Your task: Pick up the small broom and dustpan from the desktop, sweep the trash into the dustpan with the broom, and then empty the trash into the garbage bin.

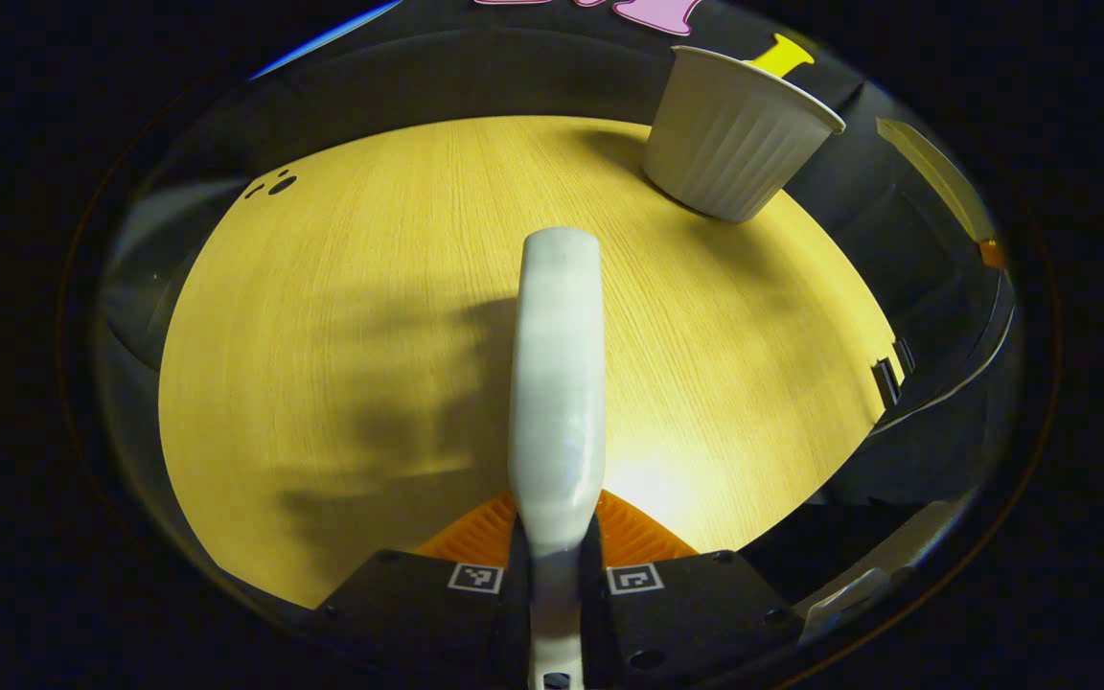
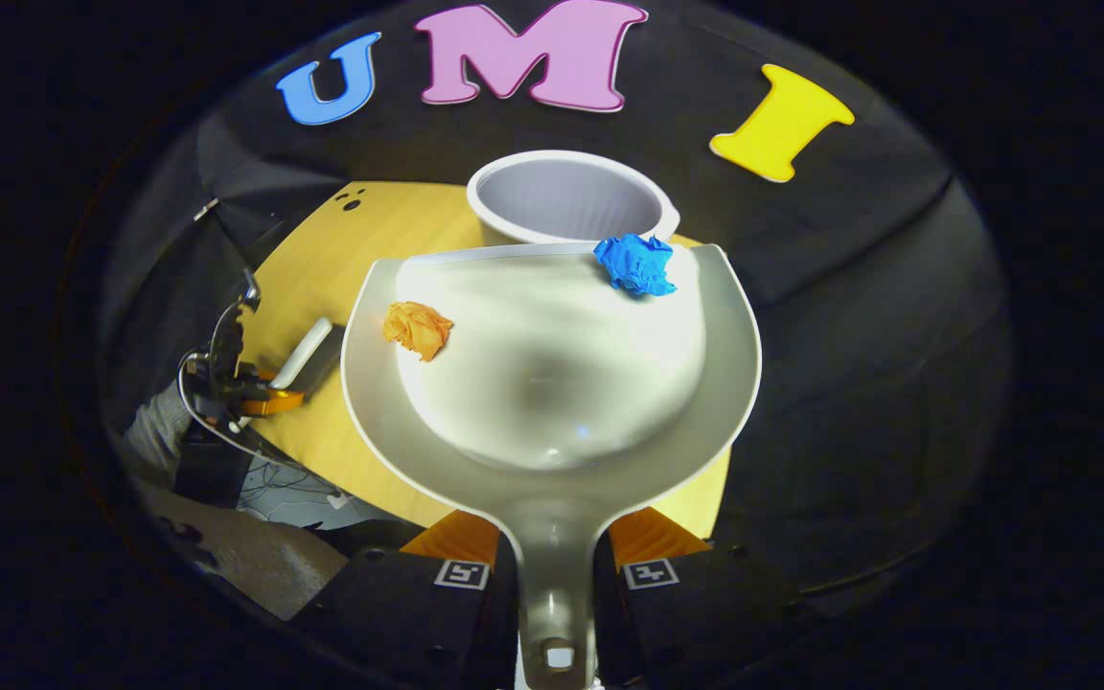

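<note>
tipping is the step judged in hand: the dustpan (image 2: pixel 552 364), its handle clamped in the right gripper (image 2: pixel 557 575), is held above the bin (image 2: pixel 566 196) at the table's (image 2: pixel 322 259) far edge, and should be tilted slowly so the blue wad (image 2: pixel 635 264) and orange wad (image 2: pixel 417 329) drop inside. the broom (image 1: pixel 557 383) is held by its handle in the left gripper (image 1: pixel 557 575).

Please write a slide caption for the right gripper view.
Right gripper holds white plastic dustpan, carrying two crumpled paper balls, before the white ribbed bin.

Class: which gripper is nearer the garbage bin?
Right. The right gripper holds the dustpan up at the bin; the left gripper, gripping the broom, is farther back.
</note>
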Demonstrator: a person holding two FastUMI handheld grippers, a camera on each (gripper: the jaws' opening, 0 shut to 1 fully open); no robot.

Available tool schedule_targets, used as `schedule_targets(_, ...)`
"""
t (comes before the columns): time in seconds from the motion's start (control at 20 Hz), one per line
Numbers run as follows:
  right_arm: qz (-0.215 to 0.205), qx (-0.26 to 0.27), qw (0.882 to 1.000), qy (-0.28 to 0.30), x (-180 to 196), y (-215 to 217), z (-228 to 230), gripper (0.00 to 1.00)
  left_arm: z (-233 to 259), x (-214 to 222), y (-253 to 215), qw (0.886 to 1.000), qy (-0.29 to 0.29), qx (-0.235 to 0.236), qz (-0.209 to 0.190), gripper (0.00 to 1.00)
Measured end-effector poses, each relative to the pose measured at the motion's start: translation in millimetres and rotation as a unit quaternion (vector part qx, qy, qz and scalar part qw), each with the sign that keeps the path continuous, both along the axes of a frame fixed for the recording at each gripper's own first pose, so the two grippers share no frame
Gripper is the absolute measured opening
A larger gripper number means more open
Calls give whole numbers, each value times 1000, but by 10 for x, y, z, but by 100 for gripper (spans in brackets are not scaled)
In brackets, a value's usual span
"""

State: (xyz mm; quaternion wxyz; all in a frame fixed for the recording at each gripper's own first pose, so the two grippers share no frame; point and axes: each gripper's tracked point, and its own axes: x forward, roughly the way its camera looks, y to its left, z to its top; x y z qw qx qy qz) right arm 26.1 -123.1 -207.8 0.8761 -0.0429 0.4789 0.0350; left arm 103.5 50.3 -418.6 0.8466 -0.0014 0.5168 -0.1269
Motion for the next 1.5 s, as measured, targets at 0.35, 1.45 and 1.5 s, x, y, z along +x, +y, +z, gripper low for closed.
schedule_targets(0.35, -5, -73, 997, -12, 952, -513, 407, 36, 25, -65, -40, 1000, -2, -4, -1, 25)
schedule_targets(1.45, 203, -367, 888, 188, 2246, -782, 611, 36, 54, -93, 15, 1000, -10, -2, 17, 25)
schedule_targets(1.5, 202, -361, 892, 185, 2281, -748, 596, 36, 58, -94, 23, 1000, -9, -3, 22, 25)
